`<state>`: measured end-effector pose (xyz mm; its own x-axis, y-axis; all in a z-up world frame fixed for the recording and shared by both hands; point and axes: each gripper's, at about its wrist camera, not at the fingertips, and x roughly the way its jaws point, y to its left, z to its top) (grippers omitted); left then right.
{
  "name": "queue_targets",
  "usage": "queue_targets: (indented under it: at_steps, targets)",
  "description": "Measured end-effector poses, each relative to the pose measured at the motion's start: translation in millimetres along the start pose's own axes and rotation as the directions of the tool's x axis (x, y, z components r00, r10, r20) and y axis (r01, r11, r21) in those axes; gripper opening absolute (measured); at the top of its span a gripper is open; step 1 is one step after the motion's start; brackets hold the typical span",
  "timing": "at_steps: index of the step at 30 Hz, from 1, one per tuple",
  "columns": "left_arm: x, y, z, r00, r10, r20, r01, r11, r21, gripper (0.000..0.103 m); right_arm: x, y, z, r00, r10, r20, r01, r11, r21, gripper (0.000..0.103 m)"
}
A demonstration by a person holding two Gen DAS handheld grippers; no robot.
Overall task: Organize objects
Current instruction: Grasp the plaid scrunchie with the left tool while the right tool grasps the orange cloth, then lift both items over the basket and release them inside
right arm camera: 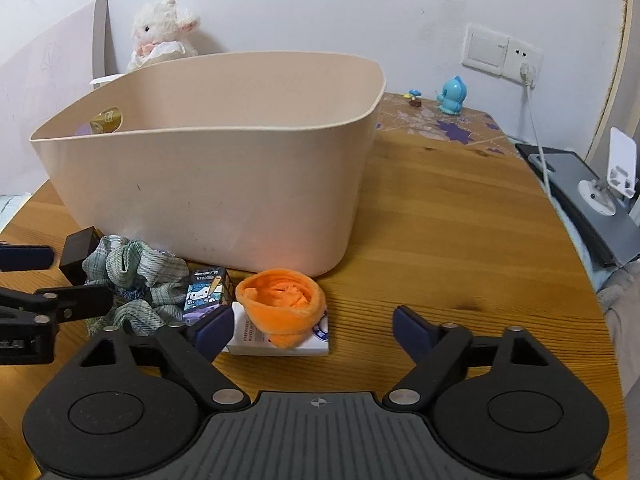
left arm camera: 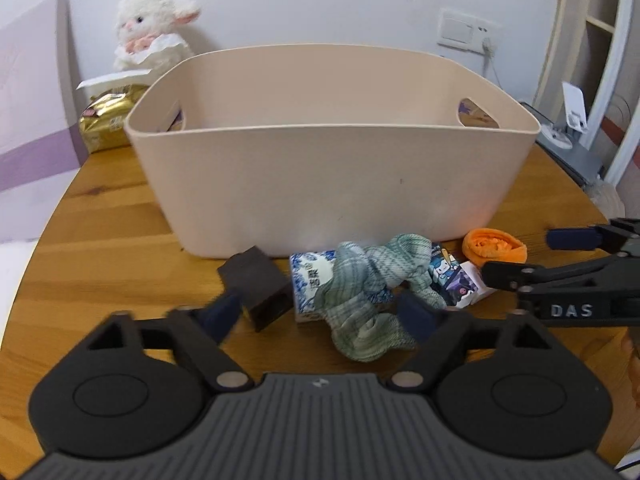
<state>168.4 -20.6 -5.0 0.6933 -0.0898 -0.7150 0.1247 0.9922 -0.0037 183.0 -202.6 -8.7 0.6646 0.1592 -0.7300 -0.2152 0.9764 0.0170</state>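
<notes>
A beige plastic basket (left arm camera: 328, 176) stands on the wooden table, also in the right wrist view (right arm camera: 208, 188). In front of it lie a dark brown box (left arm camera: 256, 284), a blue-and-white packet (left arm camera: 308, 280), a crumpled green plaid cloth (left arm camera: 368, 300), a cartoon-printed box (left arm camera: 452, 280) and an orange cloth (left arm camera: 494, 246). My left gripper (left arm camera: 320, 314) is open, its fingers on either side of the green cloth, low over the table. My right gripper (right arm camera: 314, 328) is open, just in front of the orange cloth (right arm camera: 282, 306), which lies on a white box (right arm camera: 312, 340).
A white plush lamb (left arm camera: 154, 26) and a gold packet (left arm camera: 106, 120) sit behind the basket at left. A blue figurine (right arm camera: 452, 96) stands at the back right by a wall socket (right arm camera: 502, 52). A grey stand (right arm camera: 592, 200) lies at the right table edge.
</notes>
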Motion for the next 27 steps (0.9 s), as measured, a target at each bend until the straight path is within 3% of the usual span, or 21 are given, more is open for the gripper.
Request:
queue_targets:
  at_steps: [2, 3, 4, 5, 9, 11, 19, 27]
  targets:
    - [2, -4, 1, 1.0, 0.004, 0.006, -0.004, 0.999, 0.032, 0.06, 3, 2, 0, 1.0, -0.002, -0.004, 0.002, 1.0, -0.005, 0.071]
    - [3, -6, 0, 1.0, 0.006, 0.013, -0.007, 0.999, 0.049, 0.05, 3, 3, 0, 1.0, -0.005, -0.003, 0.005, 1.0, -0.01, 0.063]
    - [3, -8, 0, 1.0, -0.001, 0.011, 0.0, 0.998, 0.065, 0.032, 2, 4, -1, 1.0, -0.006, 0.005, 0.006, 1.0, -0.012, 0.058]
    - [5, -8, 0, 1.0, -0.025, -0.004, 0.025, 0.997, 0.067, 0.025, 1, 5, -1, 1.0, -0.006, 0.011, 0.006, 1.0, -0.016, 0.054]
    - [6, -10, -3, 0.999, -0.039, -0.013, 0.04, 0.996, 0.075, 0.019, -1, 9, -2, 1.0, 0.006, 0.005, -0.006, 1.0, -0.031, 0.022]
    - [5, -11, -4, 0.999, -0.043, -0.012, 0.044, 0.996, 0.079, 0.012, -3, 12, -3, 1.0, 0.001, 0.004, -0.001, 0.999, -0.045, 0.018]
    - [-5, -3, -5, 0.998, -0.064, -0.019, 0.065, 0.997, 0.044, 0.01, -26, 14, -8, 1.0, 0.009, 0.026, -0.008, 1.0, -0.028, 0.014]
    - [-44, 4, -1, 0.996, -0.068, 0.059, 0.066, 0.997, 0.042, 0.01, -77, 8, -1, 0.992, 0.02, 0.123, -0.018, 1.0, -0.013, 0.014]
